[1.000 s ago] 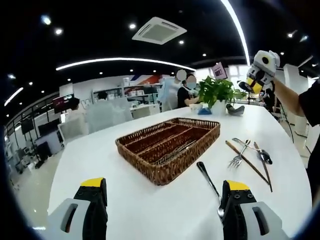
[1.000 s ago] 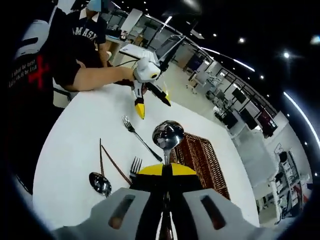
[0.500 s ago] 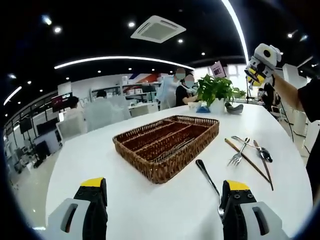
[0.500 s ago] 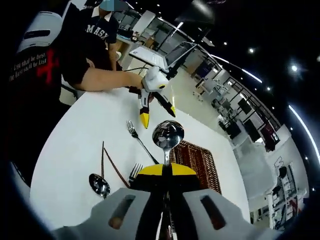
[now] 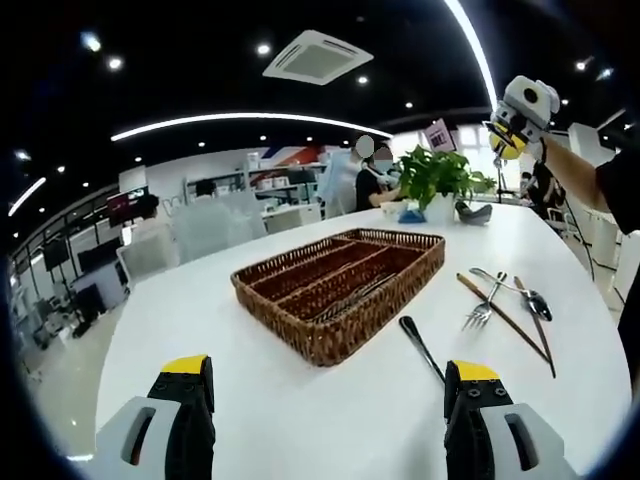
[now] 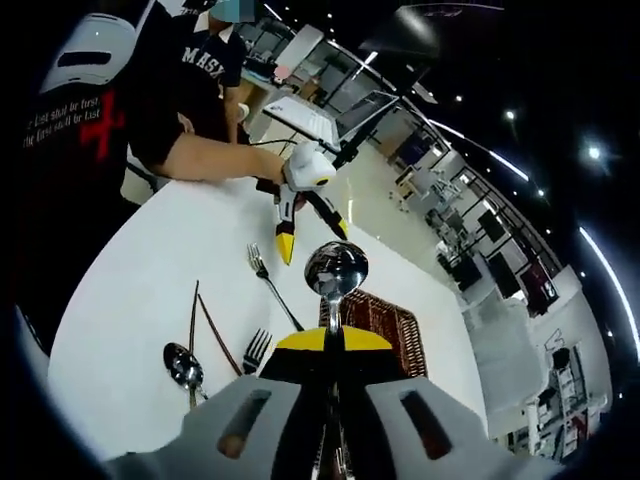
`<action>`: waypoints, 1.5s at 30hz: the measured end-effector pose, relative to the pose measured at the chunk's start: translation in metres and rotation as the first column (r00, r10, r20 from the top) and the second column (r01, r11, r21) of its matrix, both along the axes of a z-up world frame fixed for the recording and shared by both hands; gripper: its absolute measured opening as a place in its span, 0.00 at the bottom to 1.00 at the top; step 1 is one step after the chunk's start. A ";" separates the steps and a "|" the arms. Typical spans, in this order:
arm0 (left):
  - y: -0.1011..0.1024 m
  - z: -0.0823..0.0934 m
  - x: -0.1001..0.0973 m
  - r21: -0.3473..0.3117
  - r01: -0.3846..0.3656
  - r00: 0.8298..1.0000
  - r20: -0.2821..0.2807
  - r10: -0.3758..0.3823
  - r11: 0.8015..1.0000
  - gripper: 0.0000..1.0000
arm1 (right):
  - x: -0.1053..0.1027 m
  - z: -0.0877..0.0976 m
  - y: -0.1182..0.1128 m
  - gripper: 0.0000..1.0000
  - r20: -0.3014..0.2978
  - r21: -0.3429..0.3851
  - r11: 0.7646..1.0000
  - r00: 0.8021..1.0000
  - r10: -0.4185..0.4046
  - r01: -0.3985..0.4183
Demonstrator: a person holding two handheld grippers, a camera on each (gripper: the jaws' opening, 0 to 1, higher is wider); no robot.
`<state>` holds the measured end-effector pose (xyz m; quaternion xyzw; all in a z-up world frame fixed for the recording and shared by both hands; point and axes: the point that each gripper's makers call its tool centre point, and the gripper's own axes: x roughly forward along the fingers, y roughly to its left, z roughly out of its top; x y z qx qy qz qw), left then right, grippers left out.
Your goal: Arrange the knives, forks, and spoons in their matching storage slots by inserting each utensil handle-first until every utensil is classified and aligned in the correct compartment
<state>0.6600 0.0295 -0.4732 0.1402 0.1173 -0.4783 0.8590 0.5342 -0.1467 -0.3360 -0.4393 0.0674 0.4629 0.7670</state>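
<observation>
Above a white tabletop [image 5: 250, 400], the right gripper [image 6: 327, 340] has its fingers clamped on a spoon [image 6: 335, 272], bowl raised high. The left gripper [image 5: 325, 400] hovers with fingers spread, holding nothing. A wicker tray [image 5: 340, 290] sits mid-table; forks [image 5: 482, 310], another spoon [image 6: 183, 365] and chopsticks [image 5: 505, 318] lie beside it.

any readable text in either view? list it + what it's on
"MASK": partial white lettering on the dark shirt of a person by the table.
Small white lettering next to a red cross on the dark sleeve: too blurred to read.
Signs on the far walls in the left gripper view: too small to read.
</observation>
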 end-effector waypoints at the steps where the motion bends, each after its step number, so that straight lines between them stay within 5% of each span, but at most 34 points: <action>1: 0.000 -0.001 0.001 0.000 -0.001 1.000 -0.001 0.001 1.000 1.00 | 0.002 0.000 0.000 0.00 0.000 0.000 1.000 1.000 0.002 -0.002; 45: -0.002 -0.008 0.005 0.011 -0.012 1.000 -0.013 0.012 1.000 1.00 | 0.138 -0.026 -0.005 0.00 0.023 -0.023 0.998 0.998 0.056 -0.055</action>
